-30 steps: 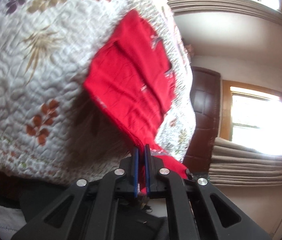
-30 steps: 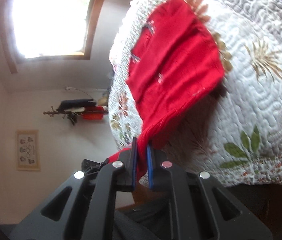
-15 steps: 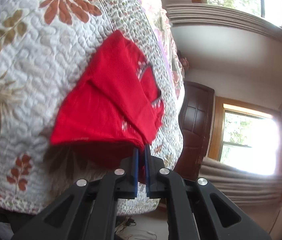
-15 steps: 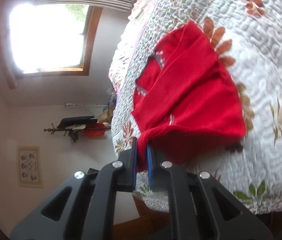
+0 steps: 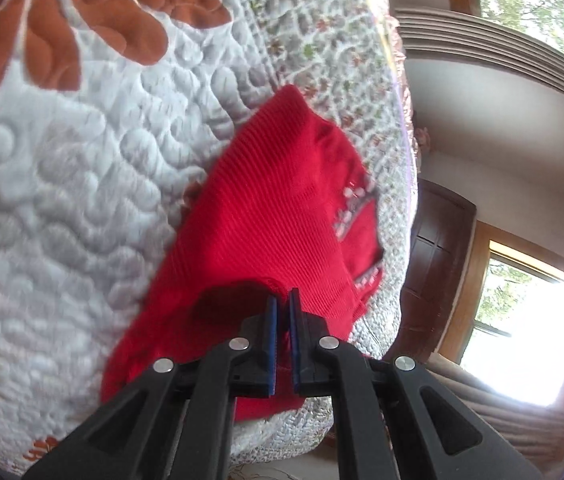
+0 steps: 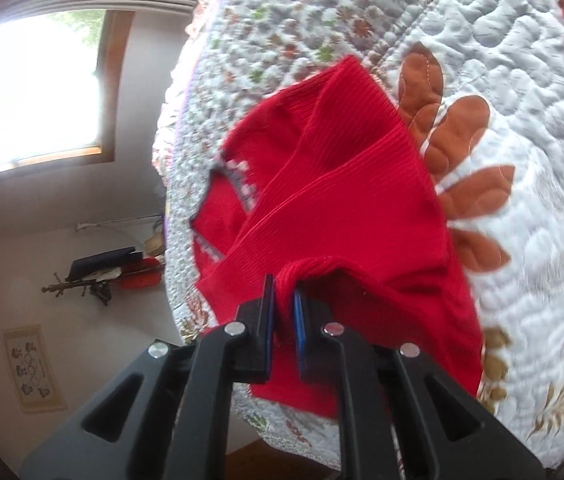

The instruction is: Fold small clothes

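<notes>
My floral quilt (image 5: 82, 200) covers the bed; bright windows (image 6: 30, 88) both sides, dark wooden door (image 5: 438, 264), framed picture (image 6: 34, 368) on the wall.

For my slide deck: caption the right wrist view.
Right hand-held gripper pinches a red knit garment folded over on a floral quilt.

Left tongs (image 5: 283, 300) and right tongs (image 6: 283, 285), each nearly closed, pinched red fabric between blue-padded fingers (image 5: 271, 332).
</notes>
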### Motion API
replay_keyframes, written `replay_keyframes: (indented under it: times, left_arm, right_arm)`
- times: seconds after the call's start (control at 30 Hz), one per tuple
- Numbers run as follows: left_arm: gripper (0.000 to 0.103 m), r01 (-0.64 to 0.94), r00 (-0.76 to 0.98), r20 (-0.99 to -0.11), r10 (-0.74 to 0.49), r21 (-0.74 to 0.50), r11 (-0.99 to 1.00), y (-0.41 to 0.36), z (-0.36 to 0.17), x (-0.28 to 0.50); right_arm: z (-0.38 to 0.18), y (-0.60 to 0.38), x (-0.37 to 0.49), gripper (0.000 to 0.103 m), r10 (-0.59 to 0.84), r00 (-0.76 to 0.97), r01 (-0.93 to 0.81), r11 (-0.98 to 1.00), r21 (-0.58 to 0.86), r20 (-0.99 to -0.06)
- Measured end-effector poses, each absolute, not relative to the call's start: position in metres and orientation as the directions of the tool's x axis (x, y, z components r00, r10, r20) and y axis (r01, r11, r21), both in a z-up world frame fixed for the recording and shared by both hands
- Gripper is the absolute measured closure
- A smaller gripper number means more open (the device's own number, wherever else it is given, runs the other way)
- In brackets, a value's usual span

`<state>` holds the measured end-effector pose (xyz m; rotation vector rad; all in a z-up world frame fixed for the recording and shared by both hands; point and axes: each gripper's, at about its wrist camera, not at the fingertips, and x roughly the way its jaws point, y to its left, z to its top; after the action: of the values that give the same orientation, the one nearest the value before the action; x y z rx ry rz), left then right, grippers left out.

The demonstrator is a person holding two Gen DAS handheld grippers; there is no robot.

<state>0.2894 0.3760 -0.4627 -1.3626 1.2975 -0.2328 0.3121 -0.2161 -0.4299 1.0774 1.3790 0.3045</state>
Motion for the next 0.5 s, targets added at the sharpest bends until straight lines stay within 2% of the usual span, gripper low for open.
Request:
replay_keyframes:
  times: [0.03, 0.07, 0.1, 0.13, 0.17, 0.2, 0.3, 0.5]
  left_arm:
    - [0.097, -0.538, 0.359, -0.537, -0.763, -0.788, 0.301, 0.376, -0.467, 0.294]
    - [0.090, -0.542, 0.359, -0.541, -0.761, -0.784, 0.302, 0.377, -0.470, 0.296]
    - [0.080, -0.543, 0.366, -0.539, -0.759, -0.786, 0.297, 0.378, -0.473, 0.299]
    - [0.074, -0.538, 0.371, -0.538, -0.757, -0.789, 0.296, 0.380, -0.473, 0.300]
    - [0.066, -0.530, 0.375, -0.539, -0.754, -0.792, 0.303, 0.382, -0.472, 0.301]
    - [0.063, -0.517, 0.377, -0.543, -0.750, -0.796, 0.316, 0.384, -0.469, 0.301]
    - [0.062, -0.470, 0.371, -0.563, -0.738, -0.800, 0.374, 0.387, -0.454, 0.303]
    - [0.057, -0.258, 0.312, -0.671, -0.673, -0.741, 0.620, 0.376, -0.415, 0.313]
  right_arm:
    - [-0.436, -0.216, 0.315, 0.089, 0.730, 0.232, 0.406, 0.527, 0.747, -0.642]
    - [-0.442, -0.217, 0.319, 0.086, 0.727, 0.228, 0.416, 0.529, 0.740, -0.648]
    - [-0.448, -0.218, 0.324, 0.073, 0.731, 0.224, 0.426, 0.522, 0.739, -0.645]
    - [-0.449, -0.219, 0.326, 0.064, 0.732, 0.230, 0.425, 0.517, 0.743, -0.642]
    - [-0.446, -0.221, 0.328, 0.064, 0.730, 0.243, 0.416, 0.517, 0.748, -0.639]
    - [-0.441, -0.223, 0.330, 0.064, 0.733, 0.254, 0.400, 0.514, 0.758, -0.631]
    - [-0.423, -0.230, 0.331, 0.064, 0.729, 0.274, 0.364, 0.525, 0.769, -0.627]
    - [-0.385, -0.214, 0.335, 0.064, 0.613, 0.218, 0.145, 0.749, 0.646, -0.760]
